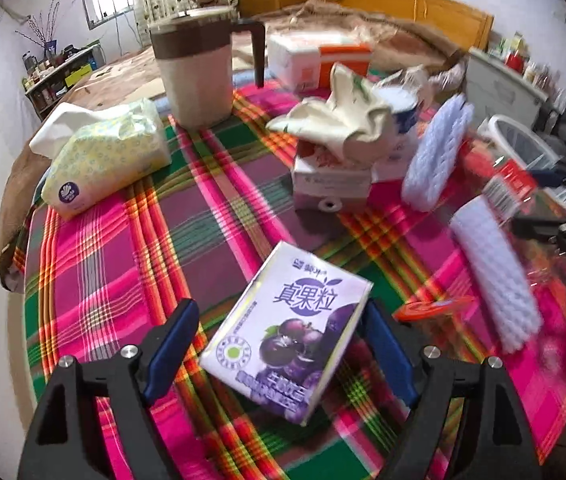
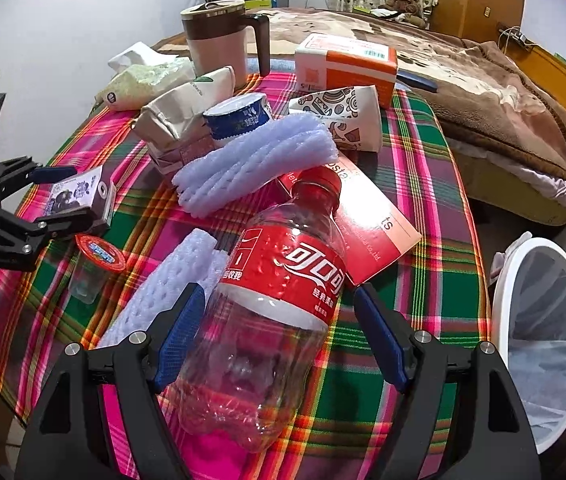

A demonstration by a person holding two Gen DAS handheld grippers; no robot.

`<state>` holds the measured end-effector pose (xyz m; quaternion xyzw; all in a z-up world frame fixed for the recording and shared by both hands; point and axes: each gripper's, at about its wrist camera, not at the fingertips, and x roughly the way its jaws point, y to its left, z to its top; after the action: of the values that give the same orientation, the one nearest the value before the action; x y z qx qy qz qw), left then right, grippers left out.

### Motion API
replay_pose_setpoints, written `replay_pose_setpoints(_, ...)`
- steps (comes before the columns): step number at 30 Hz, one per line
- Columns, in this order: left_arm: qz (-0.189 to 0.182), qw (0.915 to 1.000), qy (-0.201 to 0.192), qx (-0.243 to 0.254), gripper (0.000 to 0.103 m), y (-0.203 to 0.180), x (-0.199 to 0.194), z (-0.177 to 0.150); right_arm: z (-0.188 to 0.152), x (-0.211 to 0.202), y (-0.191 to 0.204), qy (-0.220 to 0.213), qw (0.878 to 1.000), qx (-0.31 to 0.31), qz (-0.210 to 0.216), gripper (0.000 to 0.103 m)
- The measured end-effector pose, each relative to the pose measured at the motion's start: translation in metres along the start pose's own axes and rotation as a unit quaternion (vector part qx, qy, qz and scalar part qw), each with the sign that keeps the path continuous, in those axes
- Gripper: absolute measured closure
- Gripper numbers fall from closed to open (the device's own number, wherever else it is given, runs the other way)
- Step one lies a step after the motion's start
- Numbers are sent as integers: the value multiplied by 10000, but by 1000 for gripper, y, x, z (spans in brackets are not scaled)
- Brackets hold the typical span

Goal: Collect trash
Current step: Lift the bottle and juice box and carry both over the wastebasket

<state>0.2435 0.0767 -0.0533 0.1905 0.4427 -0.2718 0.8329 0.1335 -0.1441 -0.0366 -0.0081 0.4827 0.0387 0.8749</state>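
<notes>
My left gripper holds a purple fruit-milk carton between its blue pads, tilted, above the plaid tablecloth; the right wrist view also shows it gripped. My right gripper is shut on an empty clear cola bottle with a red label, cap pointing away. Loose trash lies on the table: white foam nets, a red flat box, a small clear cup with a red lid, crumpled paper bags and a blue-white cup.
A white-rimmed trash bin stands off the table's right edge. A brown-lidded jug, a tissue pack and an orange-white box stand at the far side. A bed lies behind.
</notes>
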Motion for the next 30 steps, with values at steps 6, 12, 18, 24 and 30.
replay_pose_setpoints(6, 47, 10000, 39, 11, 28, -8, 0, -5, 0, -1, 0, -69, 9999, -83, -93, 25)
replay_pose_setpoints(12, 112, 9994, -35, -339, 31, -6, -1, -8, -2, 1, 1, -107, 9999, -22, -52, 28)
replay_pose_setpoints(18, 206, 9974, -145, -673, 33, -10, -6, -12, -4, -1, -1, -156, 9998, 75, 83, 34)
replay_pose_setpoints(24, 321, 9934, -340, -1044, 33, -14, -21, -22, -10, -5, -5, -242, 9992, 178, 250, 35)
replay_pose_setpoints(30, 292, 9891, -546, -1334, 33, -21, -41, -26, -16, -18, -9, -453, 9976, 254, 458, 35)
